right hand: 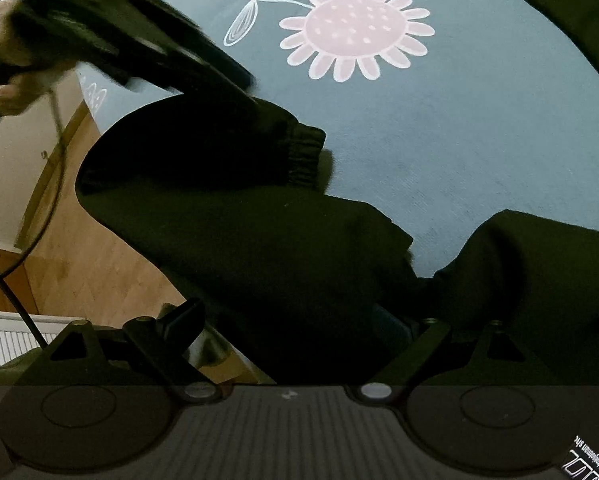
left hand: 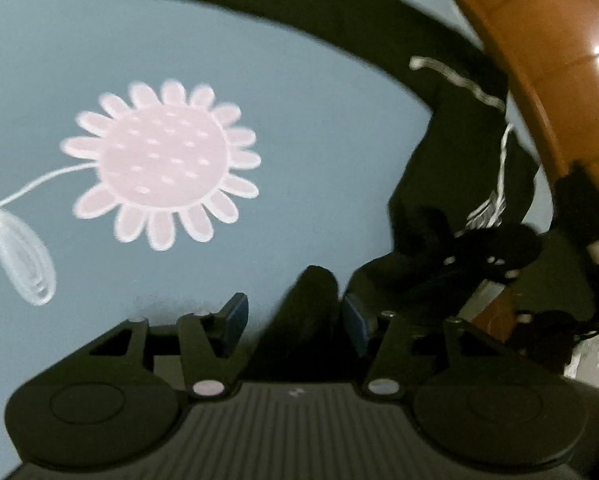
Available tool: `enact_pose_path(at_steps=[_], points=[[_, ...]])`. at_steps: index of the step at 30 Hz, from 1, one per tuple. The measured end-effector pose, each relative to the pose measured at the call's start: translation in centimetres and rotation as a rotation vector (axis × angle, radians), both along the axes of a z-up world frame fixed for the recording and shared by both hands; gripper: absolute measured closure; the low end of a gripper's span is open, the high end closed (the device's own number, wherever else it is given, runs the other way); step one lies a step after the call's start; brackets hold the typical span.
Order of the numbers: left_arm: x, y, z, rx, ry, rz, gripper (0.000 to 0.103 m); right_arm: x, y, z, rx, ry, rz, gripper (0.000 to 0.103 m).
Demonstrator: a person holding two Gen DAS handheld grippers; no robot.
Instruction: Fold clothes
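Step in hand, as I read it: early fold of the dark garment, both grippers down at the cloth, no grip made yet.

Garment lies on the blue mat, near side, bunched rather than flat. An elastic ribbed cuff points toward the middle of the mat, so probably a sleeve or a jogger leg; cannot tell which. A white drawcord runs along the far-right part in the left wrist view. The cloth is matte, thick and soft, with rounded folds and no crisp creases.

Left gripper: jaws partly apart, a peak of dark cloth standing between the blue pads, not visibly pinched. Right gripper: jaws wide, poised over the garment's near bulk, cloth between the fingers but nothing clamped.

Next move likely calls for closing on an edge or a single layer, not the whole bunch, then lifting and laying the piece flat. Risk: the thick fabric gets grabbed in a double layer.

Outward: the mat is short-pile with a pink daisy print. Beyond the mat lies glossy wood floor. A hand holds the left gripper at far left in the right wrist view.
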State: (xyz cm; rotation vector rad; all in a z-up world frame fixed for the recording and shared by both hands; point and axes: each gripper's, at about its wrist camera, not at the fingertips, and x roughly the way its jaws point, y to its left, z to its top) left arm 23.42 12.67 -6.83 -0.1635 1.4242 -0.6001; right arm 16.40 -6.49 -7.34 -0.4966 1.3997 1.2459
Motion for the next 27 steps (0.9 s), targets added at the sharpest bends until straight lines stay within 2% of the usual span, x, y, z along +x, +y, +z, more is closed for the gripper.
enact_pose_path(at_steps=[3,4,5,6,7,8,10,15,21,27], points=[[0.8,-1.0,-2.6,-0.012,0.160,-0.071,0.052,0.2,-0.3,0.3,0.013,-0.012,-0.007,0.010],[0.7,-1.3,-3.0,-0.028,0.196,-0.094,0.054,0.4,-0.4,0.5,0.025,-0.016,-0.014,0.010],[0.5,-1.3,-3.0,-0.025,0.197,-0.098,0.055,0.5,-0.5,0.8,0.037,-0.020,-0.022,0.009],[0.3,-1.3,-2.8,-0.015,0.188,-0.093,0.070,0.6,-0.7,1.1,0.052,-0.012,-0.031,0.008],[0.1,-1.2,-2.7,-0.004,0.178,-0.087,0.091,0.8,-0.9,1.4,0.067,-0.005,-0.040,0.008],[0.0,-0.9,-2.2,0.013,0.156,-0.071,0.096,1.0,-1.0,1.6,0.078,0.000,-0.050,0.007],[-0.3,-0.2,-1.0,0.042,0.106,-0.031,0.097,1.2,-1.3,2.4,0.100,-0.006,-0.063,0.006],[-1.1,3.3,3.2,0.051,-0.004,0.131,0.099,1.4,-1.0,4.7,0.159,-0.071,-0.083,0.004],[-2.4,8.8,7.4,0.103,-0.099,0.333,0.099,1.5,-0.1,6.0,0.189,-0.111,-0.086,0.004],[-5.5,13.0,7.9,0.147,-0.072,0.461,0.099,1.2,1.5,6.1,0.202,-0.124,-0.063,0.004]])
